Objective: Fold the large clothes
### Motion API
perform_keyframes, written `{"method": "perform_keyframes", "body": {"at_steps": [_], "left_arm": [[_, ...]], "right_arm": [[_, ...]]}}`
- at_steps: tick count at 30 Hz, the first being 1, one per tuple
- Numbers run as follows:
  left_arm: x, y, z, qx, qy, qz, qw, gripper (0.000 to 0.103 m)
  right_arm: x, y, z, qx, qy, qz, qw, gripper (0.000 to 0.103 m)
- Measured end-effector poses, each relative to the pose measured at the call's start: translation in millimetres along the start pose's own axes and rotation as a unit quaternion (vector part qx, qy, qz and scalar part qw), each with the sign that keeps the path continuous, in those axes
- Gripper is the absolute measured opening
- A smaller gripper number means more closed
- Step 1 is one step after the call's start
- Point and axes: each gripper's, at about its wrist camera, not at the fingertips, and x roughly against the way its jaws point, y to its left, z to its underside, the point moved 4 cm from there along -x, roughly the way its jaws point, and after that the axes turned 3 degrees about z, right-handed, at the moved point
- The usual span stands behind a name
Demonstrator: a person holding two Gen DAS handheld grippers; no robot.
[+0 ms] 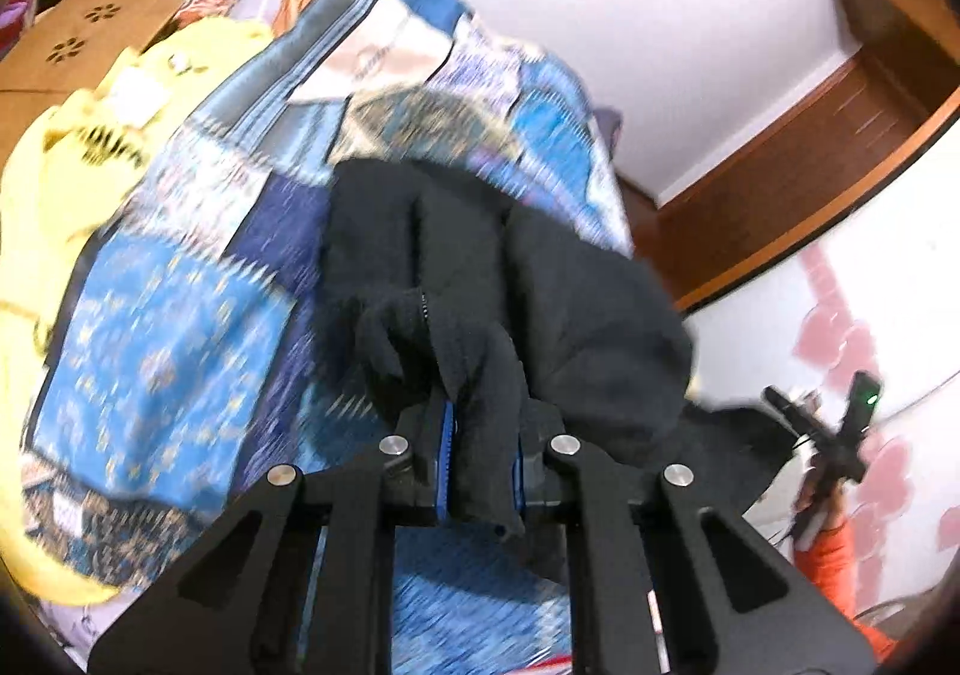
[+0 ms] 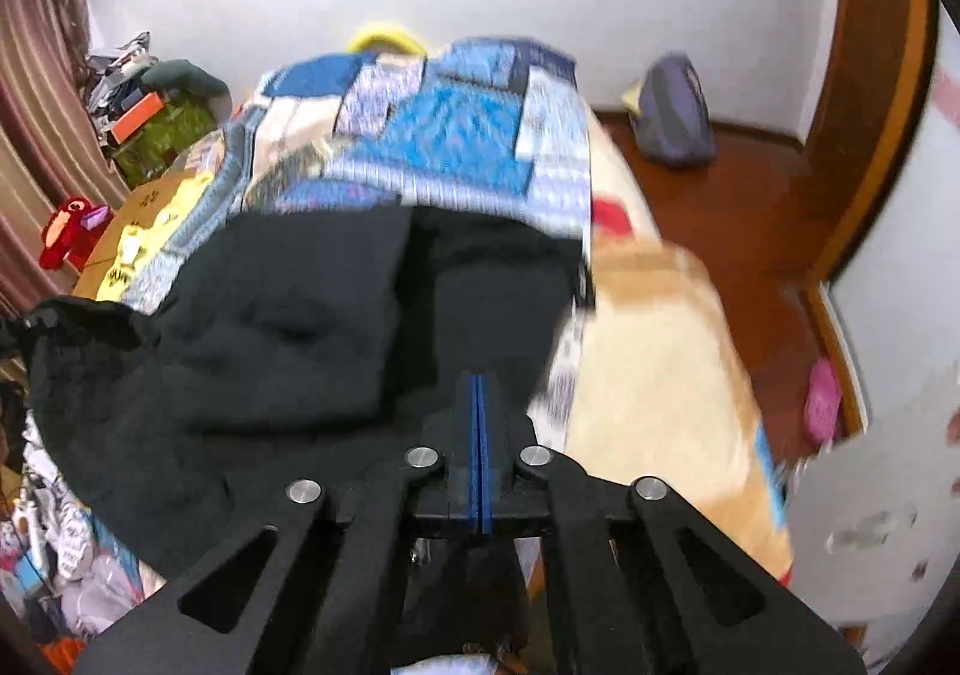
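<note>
A black garment hangs bunched over the blue patchwork bedspread. My left gripper is shut on a fold of it, with black cloth pinched between the blue pads. In the right wrist view the same black garment spreads left and ahead over the bedspread. My right gripper has its blue pads pressed flat together, their tips at the garment's edge. In the left wrist view the cloth stretches right toward the right gripper, held by a hand in an orange sleeve.
A yellow cloth and a cardboard box lie at the bed's left. A beige blanket covers the bed's right side. A purple backpack sits on the wooden floor. A red plush and clutter are on the left.
</note>
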Motion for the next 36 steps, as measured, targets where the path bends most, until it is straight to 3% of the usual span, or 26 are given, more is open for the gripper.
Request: {"method": "perform_keyframes", "body": {"at_steps": [4, 6, 9, 11, 13, 15, 17, 21, 25, 28, 30, 36], "left_arm": [[-15, -19, -43, 0.004, -0.011, 0.008, 0.9999, 0.013], [-30, -23, -53, -0.010, -0.009, -0.009, 0.9999, 0.013], [-43, -23, -55, -0.025, -0.006, -0.022, 0.9994, 0.013], [-44, -17, -51, -0.031, -0.008, -0.025, 0.9992, 0.013], [-43, -9, -45, -0.034, -0.010, -0.028, 0.9990, 0.013], [-38, -2, -38, -0.030, -0.010, -0.029, 0.9991, 0.013], [-32, 2, -30, -0.034, -0.009, -0.039, 0.9986, 0.013], [-24, 9, -13, -0.042, -0.010, -0.059, 0.9973, 0.013], [-21, 20, 3, -0.033, -0.005, -0.068, 0.9971, 0.013], [-18, 26, 15, -0.025, -0.002, -0.077, 0.9967, 0.014], [-16, 31, 23, -0.026, 0.001, -0.091, 0.9955, 0.014], [-19, 52, 57, -0.034, 0.028, -0.134, 0.9900, 0.014]], "right_arm": [[-8, 5, -38, 0.020, -0.017, 0.009, 1.000, 0.000], [-14, 7, -53, 0.027, -0.023, 0.019, 0.999, 0.000], [-17, 8, -46, 0.038, -0.021, 0.004, 0.999, 0.002], [-19, 6, -31, 0.044, -0.004, 0.013, 0.999, 0.009], [-27, 0, -6, 0.052, 0.035, 0.028, 0.998, 0.043], [-35, -8, 25, 0.046, 0.060, 0.041, 0.996, 0.052], [-38, -19, 52, 0.030, 0.087, 0.036, 0.995, 0.051], [-42, -40, 116, -0.066, 0.148, -0.023, 0.987, 0.052], [-45, -45, 156, -0.125, 0.174, -0.050, 0.976, 0.052], [-40, -36, 169, -0.143, 0.172, -0.070, 0.972, 0.049], [-30, -28, 167, -0.133, 0.161, -0.074, 0.975, 0.036], [-17, -6, 168, -0.087, 0.143, -0.066, 0.984, 0.035]]}}
